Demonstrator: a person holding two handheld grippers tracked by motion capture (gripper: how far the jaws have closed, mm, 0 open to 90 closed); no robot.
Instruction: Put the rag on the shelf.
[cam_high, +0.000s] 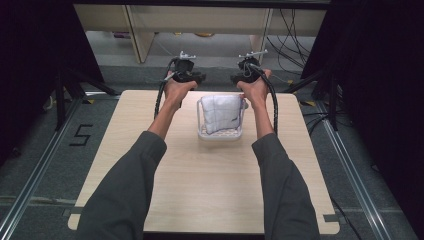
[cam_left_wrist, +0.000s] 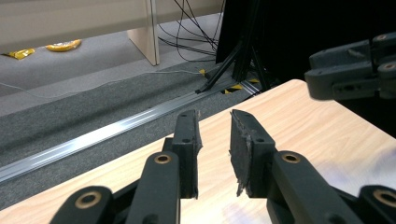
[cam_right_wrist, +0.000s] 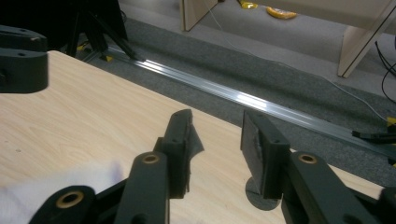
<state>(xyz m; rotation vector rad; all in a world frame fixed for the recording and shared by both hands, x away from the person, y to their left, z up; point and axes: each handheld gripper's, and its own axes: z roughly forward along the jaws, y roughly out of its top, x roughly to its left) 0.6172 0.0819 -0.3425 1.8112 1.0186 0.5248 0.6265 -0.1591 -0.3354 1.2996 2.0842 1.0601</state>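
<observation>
A white basket (cam_high: 220, 135) stands at the far middle of the wooden table (cam_high: 200, 185), and a folded white cloth (cam_high: 221, 112) with faint grid lines sits in it. My left gripper (cam_high: 197, 77) is held just beyond the basket's far left corner. Its jaws (cam_left_wrist: 215, 126) are open with bare tabletop between them. Beyond the far right corner my right gripper (cam_high: 237, 78) is also open (cam_right_wrist: 217, 130) and holds nothing. A white blur of cloth (cam_right_wrist: 56, 186) shows low left in the right gripper view. Each gripper view catches the other gripper (cam_left_wrist: 355, 70) (cam_right_wrist: 21, 58) off to one side.
Past the table's far edge run a metal floor rail (cam_left_wrist: 93, 135), grey carpet and pale furniture legs (cam_high: 142, 40). Black stands and loose cables (cam_high: 295, 35) are at the far right. A small grey round patch (cam_right_wrist: 257, 193) lies on the table by the right jaws.
</observation>
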